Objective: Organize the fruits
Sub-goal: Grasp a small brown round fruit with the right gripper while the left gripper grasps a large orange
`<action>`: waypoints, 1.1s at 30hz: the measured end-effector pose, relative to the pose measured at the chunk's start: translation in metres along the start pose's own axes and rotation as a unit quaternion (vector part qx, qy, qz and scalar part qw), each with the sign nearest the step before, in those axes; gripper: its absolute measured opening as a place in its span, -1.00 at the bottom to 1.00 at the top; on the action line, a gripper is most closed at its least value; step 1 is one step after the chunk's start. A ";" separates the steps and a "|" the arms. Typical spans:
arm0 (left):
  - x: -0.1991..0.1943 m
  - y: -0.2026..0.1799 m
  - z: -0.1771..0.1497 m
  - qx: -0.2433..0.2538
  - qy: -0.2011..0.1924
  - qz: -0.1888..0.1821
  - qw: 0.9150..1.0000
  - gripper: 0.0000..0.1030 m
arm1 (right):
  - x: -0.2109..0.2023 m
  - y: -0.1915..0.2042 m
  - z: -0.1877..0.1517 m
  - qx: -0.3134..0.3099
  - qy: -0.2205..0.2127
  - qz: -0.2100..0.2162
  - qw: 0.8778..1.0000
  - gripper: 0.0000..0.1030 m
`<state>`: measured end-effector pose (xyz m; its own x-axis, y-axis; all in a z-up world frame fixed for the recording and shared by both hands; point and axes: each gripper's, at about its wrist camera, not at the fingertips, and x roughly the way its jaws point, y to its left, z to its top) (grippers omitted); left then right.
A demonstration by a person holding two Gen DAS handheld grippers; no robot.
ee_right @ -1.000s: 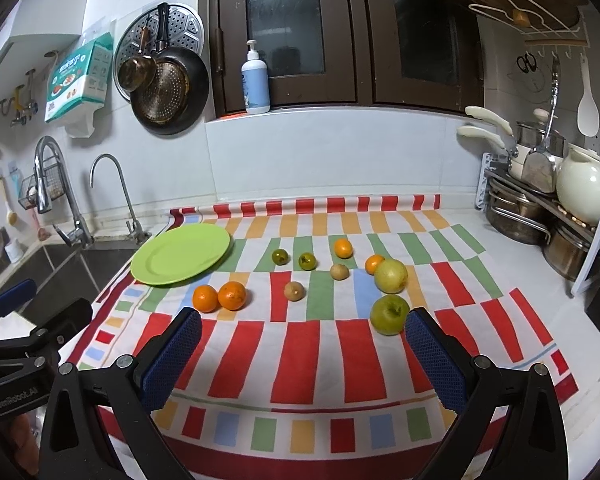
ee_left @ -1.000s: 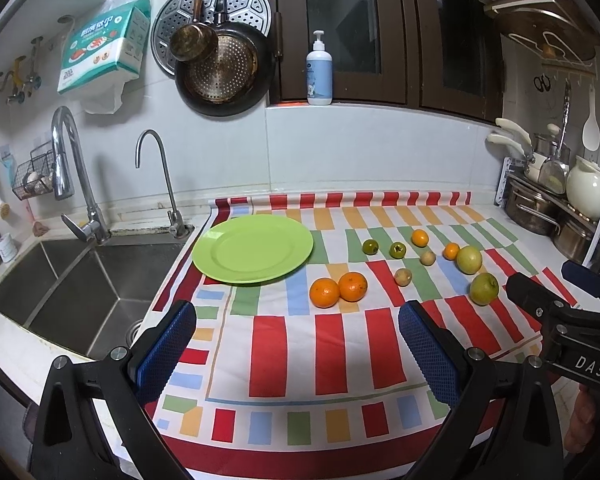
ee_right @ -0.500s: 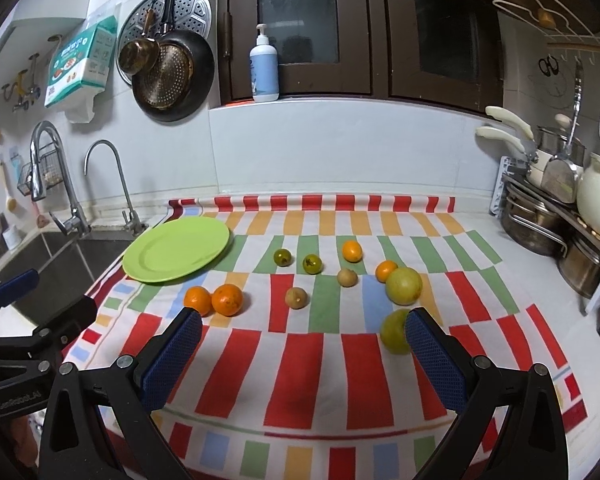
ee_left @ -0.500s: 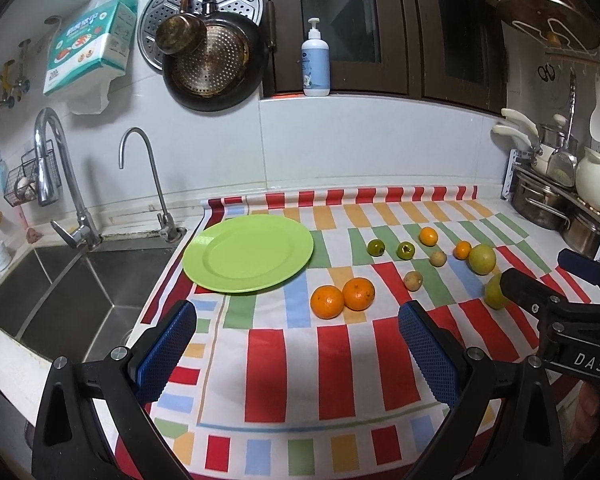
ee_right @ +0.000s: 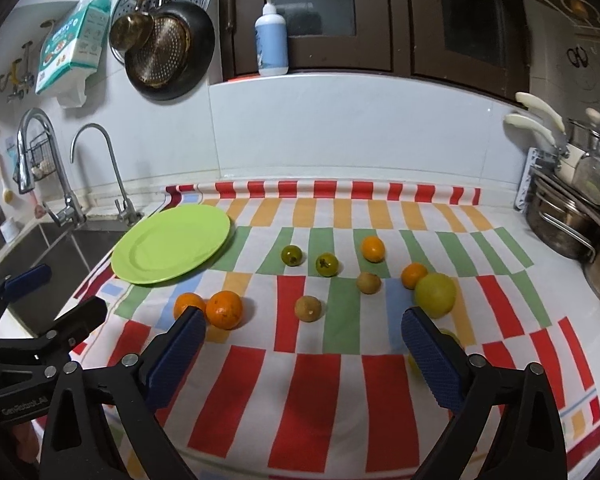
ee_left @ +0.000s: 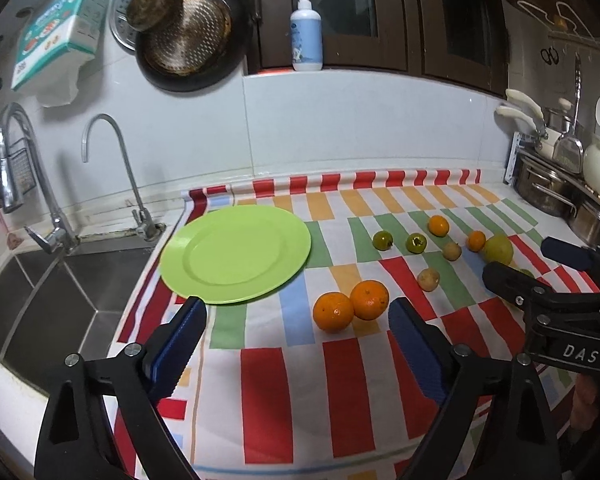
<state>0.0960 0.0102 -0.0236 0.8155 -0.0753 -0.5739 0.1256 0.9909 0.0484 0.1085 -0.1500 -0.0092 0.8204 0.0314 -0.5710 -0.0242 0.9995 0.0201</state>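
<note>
i have moved both grippers closer to the fruit than they were a second ago. the striped cloth [ee_right: 312, 364] now fills more of each view, and the fruit looks bigger.

my left gripper [ee_left: 296, 340] is spread wide and holds nothing. the two big oranges [ee_left: 350, 306] sit touching each other just ahead of it, near its right finger. the green plate [ee_left: 236, 254] is just ahead on the left, and it has no fruit on it yet.

my right gripper [ee_right: 304, 348] is spread wide too, with nothing in it. one green apple [ee_right: 446, 336] was in plain sight a second ago. now it is mostly hidden behind my right finger [ee_right: 430, 356], so i am right beside it. the yellow-green apple [ee_right: 435, 294] sits just past it, touching a small orange [ee_right: 414, 275]. two little brown fruits [ee_right: 308, 308], two little green ones [ee_right: 326, 264] and one more small orange [ee_right: 373, 248] lie spread out in the middle of the cloth.

so no fruit has been picked up. i think the job has only just begun, and the hidden apple or the big oranges look like the first things to grab.
</note>
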 end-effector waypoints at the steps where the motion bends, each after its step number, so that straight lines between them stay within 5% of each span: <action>1: 0.005 0.001 0.000 0.002 0.004 -0.004 1.000 0.78 | 0.006 0.001 0.002 -0.003 0.004 0.000 1.000 0.89; 19: 0.089 -0.002 -0.005 0.025 0.089 -0.063 0.994 0.36 | 0.098 -0.001 0.006 -0.018 0.097 0.012 0.995 0.47; 33: 0.118 -0.004 -0.007 0.034 0.124 -0.097 0.987 0.18 | 0.141 -0.004 -0.002 -0.011 0.143 0.028 0.989 0.06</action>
<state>0.1876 -0.0018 -0.0975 0.6096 -0.2247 -0.7602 0.3095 0.9503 -0.0327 0.2229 -0.1491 -0.0909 0.6224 0.0836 -0.7782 -0.0806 0.9958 0.0425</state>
